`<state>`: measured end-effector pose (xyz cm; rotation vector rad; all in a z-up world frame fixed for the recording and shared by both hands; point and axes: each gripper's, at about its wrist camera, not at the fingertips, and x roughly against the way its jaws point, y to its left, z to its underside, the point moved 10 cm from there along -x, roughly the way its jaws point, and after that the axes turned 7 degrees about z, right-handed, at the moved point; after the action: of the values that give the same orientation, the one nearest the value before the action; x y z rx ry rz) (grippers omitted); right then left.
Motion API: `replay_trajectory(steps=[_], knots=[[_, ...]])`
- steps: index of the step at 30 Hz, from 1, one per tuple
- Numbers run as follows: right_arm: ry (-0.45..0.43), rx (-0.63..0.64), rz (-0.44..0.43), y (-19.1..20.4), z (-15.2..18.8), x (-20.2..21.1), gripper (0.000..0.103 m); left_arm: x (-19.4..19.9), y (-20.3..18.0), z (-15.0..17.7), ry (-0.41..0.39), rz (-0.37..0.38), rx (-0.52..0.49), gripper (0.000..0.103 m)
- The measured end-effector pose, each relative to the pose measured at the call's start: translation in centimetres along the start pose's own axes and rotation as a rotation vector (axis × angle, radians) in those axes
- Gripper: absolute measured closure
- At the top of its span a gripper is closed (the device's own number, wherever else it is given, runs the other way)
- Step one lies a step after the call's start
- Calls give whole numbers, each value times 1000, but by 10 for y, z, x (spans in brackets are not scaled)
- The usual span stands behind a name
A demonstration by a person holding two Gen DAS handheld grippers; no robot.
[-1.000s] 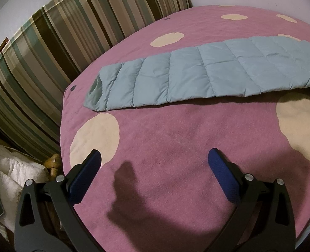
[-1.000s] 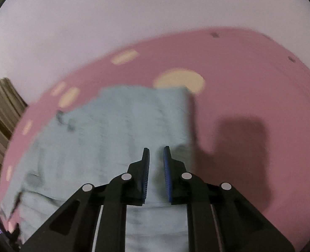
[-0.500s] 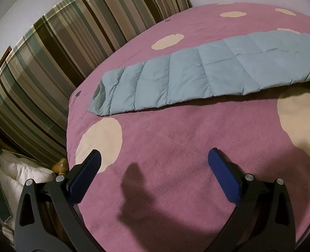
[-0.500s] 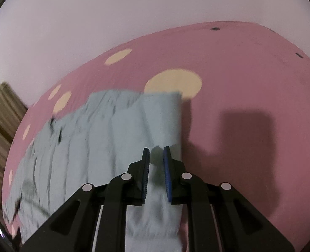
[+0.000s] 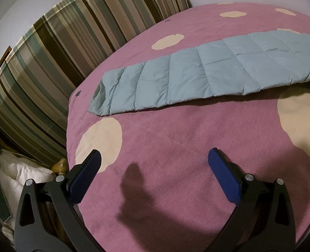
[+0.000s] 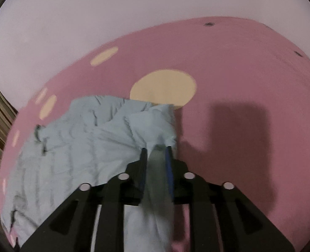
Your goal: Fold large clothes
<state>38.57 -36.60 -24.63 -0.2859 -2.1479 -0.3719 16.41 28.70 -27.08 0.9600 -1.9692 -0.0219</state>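
Note:
A pale blue quilted jacket [image 5: 197, 79] lies stretched across a pink bedspread [image 5: 176, 147] with cream dots. In the left wrist view its sleeve end with the cuff points left. My left gripper [image 5: 153, 159] is open and empty, hovering above bare bedspread in front of the sleeve. In the right wrist view my right gripper [image 6: 156, 153] is shut on a fold of the jacket [image 6: 92, 142] and holds it lifted, the fabric bunched and creased beyond the fingers.
A striped green and brown headboard cushion [image 5: 60, 52] stands along the bed's left side. White bedding [image 5: 18, 174] and a wooden knob [image 5: 60, 164] sit beyond the bed's left edge. A pale wall [image 6: 134, 10] stands behind the bed [image 6: 239, 73].
My right gripper has lifted and pulled its hold of the jacket, so the fabric has bunched up. The left gripper has drifted slightly, still open.

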Motion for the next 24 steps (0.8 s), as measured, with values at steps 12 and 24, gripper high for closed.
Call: replay_trajectory(steps=[12, 24], knots=[[-29, -13, 354, -107, 89, 53, 29, -2, 2, 1, 2, 26, 20, 2], [-33, -1, 453, -128, 102, 41, 16, -7, 6, 4, 18, 99, 73, 2]])
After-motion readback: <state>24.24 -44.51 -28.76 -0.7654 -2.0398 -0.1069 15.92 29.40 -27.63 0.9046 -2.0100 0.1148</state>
